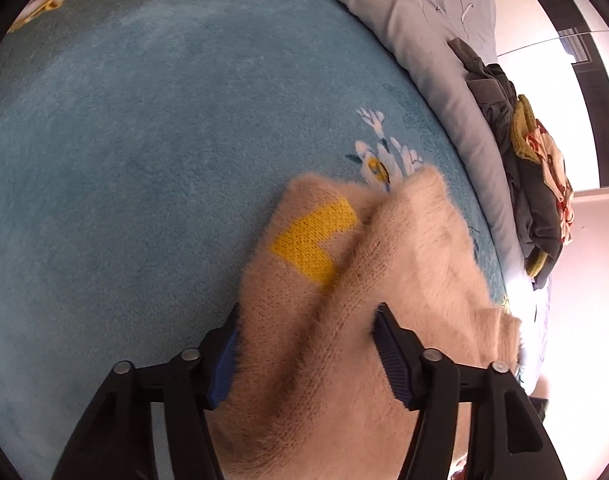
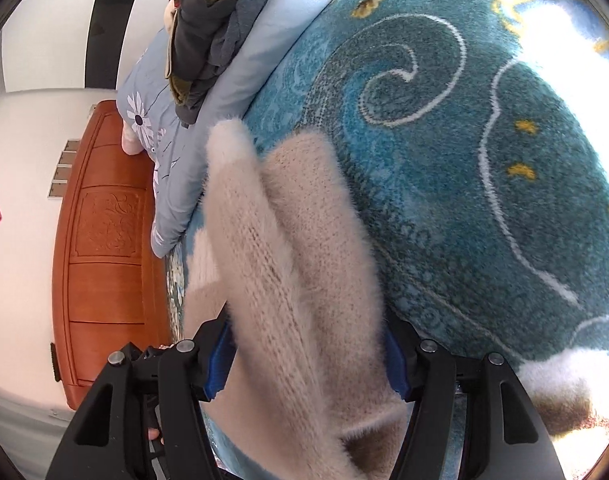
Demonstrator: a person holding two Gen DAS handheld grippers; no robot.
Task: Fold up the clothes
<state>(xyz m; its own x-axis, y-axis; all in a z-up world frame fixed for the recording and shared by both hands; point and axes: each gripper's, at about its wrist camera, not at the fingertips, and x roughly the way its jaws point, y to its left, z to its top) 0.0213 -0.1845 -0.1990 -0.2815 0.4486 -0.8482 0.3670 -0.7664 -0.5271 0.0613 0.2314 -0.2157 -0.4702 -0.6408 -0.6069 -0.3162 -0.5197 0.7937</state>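
Observation:
A fuzzy beige knitted sweater (image 1: pixel 344 280) with a yellow patch (image 1: pixel 316 240) lies bunched on the blue blanket (image 1: pixel 124 140). My left gripper (image 1: pixel 308 344) has its jaws around a thick fold of it, the blue pads pressing both sides. In the right wrist view the same sweater (image 2: pixel 288 264) runs up from between the fingers of my right gripper (image 2: pixel 308 356), which is closed on another thick fold above the patterned teal blanket (image 2: pixel 484 180). The sweater hides most of each gripper's pads.
A pile of dark and patterned clothes (image 1: pixel 532 184) sits on a light blue-grey quilt (image 1: pixel 424 40) along the blanket's edge; it also shows in the right wrist view (image 2: pixel 212 28). A carved orange wooden headboard (image 2: pixel 104 248) and white wall stand beyond.

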